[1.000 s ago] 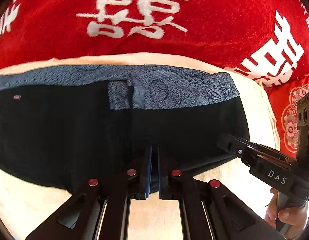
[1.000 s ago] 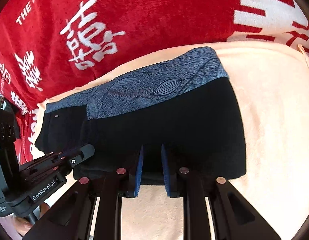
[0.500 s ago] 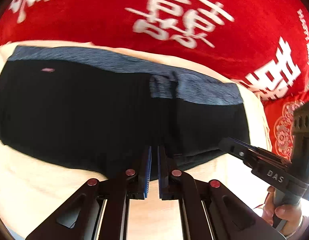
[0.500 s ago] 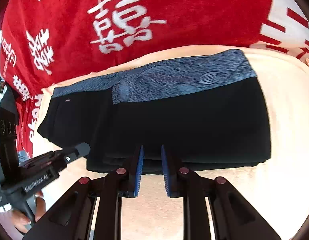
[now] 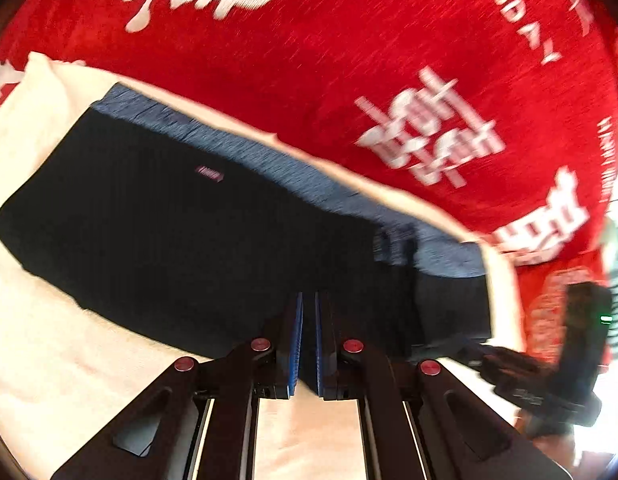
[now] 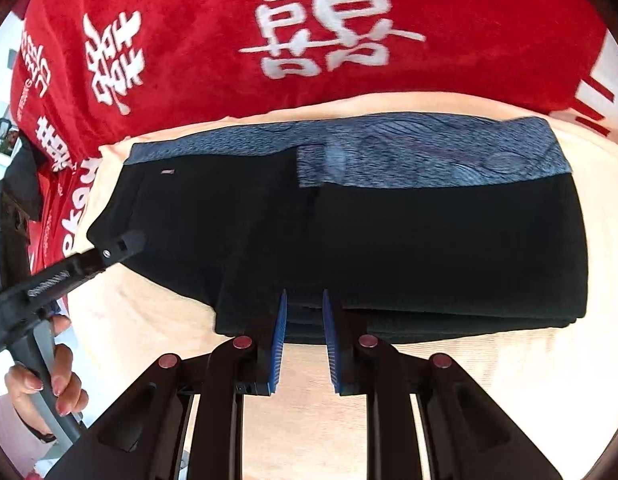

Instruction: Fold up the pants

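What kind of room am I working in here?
Probably a bedroom at home: the folded pants lie on a cream blanket spread over a red coverlet with white double-happiness wedding characters.

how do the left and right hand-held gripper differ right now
The left hand-held gripper has its jaws nearly together, only a thin slit between the blue pads; the right hand-held gripper shows a wider gap. The left view is blurred, the right sharp. Both sit at the near edge of the folded black pants; whether either pinches cloth is unclear.
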